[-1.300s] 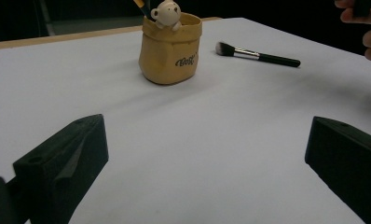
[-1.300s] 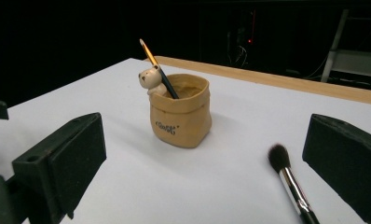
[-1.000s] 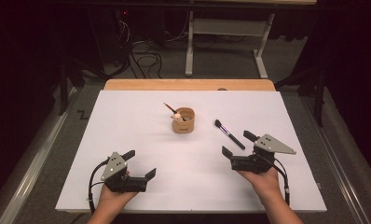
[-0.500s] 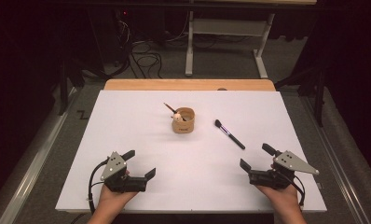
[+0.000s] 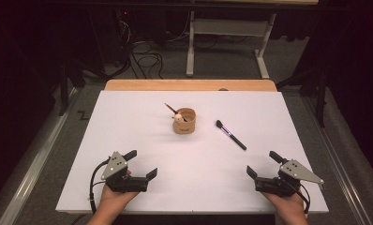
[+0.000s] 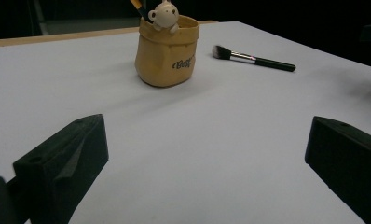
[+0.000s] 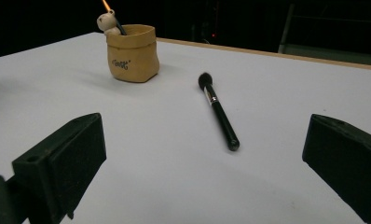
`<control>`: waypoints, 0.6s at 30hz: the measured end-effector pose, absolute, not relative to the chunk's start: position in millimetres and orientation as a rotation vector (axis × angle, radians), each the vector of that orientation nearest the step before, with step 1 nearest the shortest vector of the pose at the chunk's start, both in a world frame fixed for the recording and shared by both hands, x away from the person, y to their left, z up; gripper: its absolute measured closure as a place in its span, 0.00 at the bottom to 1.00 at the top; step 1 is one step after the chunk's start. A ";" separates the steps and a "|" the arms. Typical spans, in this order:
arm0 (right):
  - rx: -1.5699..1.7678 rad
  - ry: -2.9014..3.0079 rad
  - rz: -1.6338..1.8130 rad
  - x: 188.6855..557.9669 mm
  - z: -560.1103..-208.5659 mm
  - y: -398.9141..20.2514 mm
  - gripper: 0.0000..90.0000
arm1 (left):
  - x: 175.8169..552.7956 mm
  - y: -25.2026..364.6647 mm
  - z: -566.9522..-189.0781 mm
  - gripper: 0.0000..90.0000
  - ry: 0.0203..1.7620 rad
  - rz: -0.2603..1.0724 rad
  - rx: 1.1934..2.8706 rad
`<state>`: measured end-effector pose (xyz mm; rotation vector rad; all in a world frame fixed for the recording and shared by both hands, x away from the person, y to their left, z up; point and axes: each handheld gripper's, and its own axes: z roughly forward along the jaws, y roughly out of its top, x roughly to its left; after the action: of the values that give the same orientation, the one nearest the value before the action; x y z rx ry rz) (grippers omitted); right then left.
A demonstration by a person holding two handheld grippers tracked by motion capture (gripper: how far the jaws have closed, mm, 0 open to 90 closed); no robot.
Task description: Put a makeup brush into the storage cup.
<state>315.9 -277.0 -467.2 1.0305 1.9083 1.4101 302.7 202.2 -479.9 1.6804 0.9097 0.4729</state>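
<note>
A tan bag-shaped holder (image 5: 184, 123) with a small bear figure on its rim stands near the middle of the white table (image 5: 128, 117); a thin brush handle leans out of it. A black makeup brush (image 5: 231, 135) lies flat to its right, bristles toward the holder. My left gripper (image 5: 141, 163) rests open near the front left edge, nothing between its jaws. At the front right my right gripper (image 5: 263, 163) is open too, well short of the brush. From the left gripper view the holder (image 6: 167, 51) and brush (image 6: 253, 58) lie far ahead. In the right gripper view the brush (image 7: 219, 113) points toward me, right of the holder (image 7: 131, 53).
A wooden strip (image 5: 189, 85) borders the table's far edge. Beyond it are a dark floor with cables (image 5: 145, 54) and white desk legs (image 5: 229, 42). Bare white surface lies between both grippers and the two objects.
My right gripper has drawn back from beside the brush toward the front right edge, still open. The left gripper, the holder and the brush have stayed put.
</note>
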 end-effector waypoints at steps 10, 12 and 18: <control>1.047 1.880 1.395 317.4 -465.2 -281.8 0.00 | 303.9 203.2 -478.1 0.00 0.893 0.481 1.679; 1.071 1.886 1.374 317.5 -465.3 -282.8 0.00 | 304.0 202.8 -477.0 0.00 0.895 0.477 1.669; 1.119 1.925 1.313 323.1 -463.9 -285.3 0.00 | 306.2 200.3 -477.9 0.00 0.888 0.464 1.674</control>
<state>323.1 -285.3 -463.9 1.1194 1.9246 1.3134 306.2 200.3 -477.9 1.6740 0.8881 0.4636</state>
